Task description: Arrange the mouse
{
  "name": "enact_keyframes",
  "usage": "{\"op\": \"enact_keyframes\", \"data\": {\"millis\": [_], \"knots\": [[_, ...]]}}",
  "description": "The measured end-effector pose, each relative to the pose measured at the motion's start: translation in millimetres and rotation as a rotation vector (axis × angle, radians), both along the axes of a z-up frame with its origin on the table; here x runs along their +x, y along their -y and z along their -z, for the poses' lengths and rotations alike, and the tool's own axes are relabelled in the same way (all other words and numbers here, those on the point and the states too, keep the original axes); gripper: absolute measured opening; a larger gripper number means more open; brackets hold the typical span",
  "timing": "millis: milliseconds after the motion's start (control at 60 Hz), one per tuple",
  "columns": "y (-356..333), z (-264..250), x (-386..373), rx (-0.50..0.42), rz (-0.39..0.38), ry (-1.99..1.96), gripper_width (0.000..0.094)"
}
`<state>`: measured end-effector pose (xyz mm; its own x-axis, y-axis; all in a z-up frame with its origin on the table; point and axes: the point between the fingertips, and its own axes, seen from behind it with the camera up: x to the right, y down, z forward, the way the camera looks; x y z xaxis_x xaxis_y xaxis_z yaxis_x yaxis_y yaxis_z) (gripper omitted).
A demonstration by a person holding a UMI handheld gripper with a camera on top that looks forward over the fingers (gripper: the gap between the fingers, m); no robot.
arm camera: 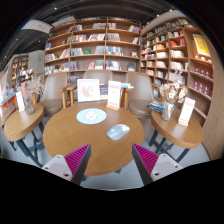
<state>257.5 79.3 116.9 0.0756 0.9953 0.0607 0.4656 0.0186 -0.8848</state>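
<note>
My gripper (110, 162) hangs over the near edge of a round wooden table (90, 140), fingers spread wide, nothing between them. Left pad (76, 157) and right pad (146, 158) are both magenta, both clear of the tabletop items.

Mouse (118, 131): small, grey-blue, lying flat on the table ahead of the fingers, a bit toward the right finger's side, well apart from both pads. Beyond it and to its left sits a round light-coloured mat (91, 116), flat on the table, near the mouse but not touching it. Can't tell which way the mouse faces.

At the table's far edge stand two upright sign cards, one larger (89, 90) and one narrower (114, 95) just to its right. A second round table (20, 120) stands off to the left with cards on it, a third (180, 128) off to the right with flowers (168, 95) and a card. Bookshelves (95, 45) filled with books line the back wall and carry round to the right side.
</note>
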Motion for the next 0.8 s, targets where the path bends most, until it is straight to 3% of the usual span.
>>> {"op": "enact_keyframes", "data": {"millis": [533, 800], "knots": [[-28.5, 67.9, -75.9, -0.007, 0.002, 0.053, 0.0845], [-37.1, 106.3, -118.7, -0.060, 0.016, 0.105, 0.0844]]}}
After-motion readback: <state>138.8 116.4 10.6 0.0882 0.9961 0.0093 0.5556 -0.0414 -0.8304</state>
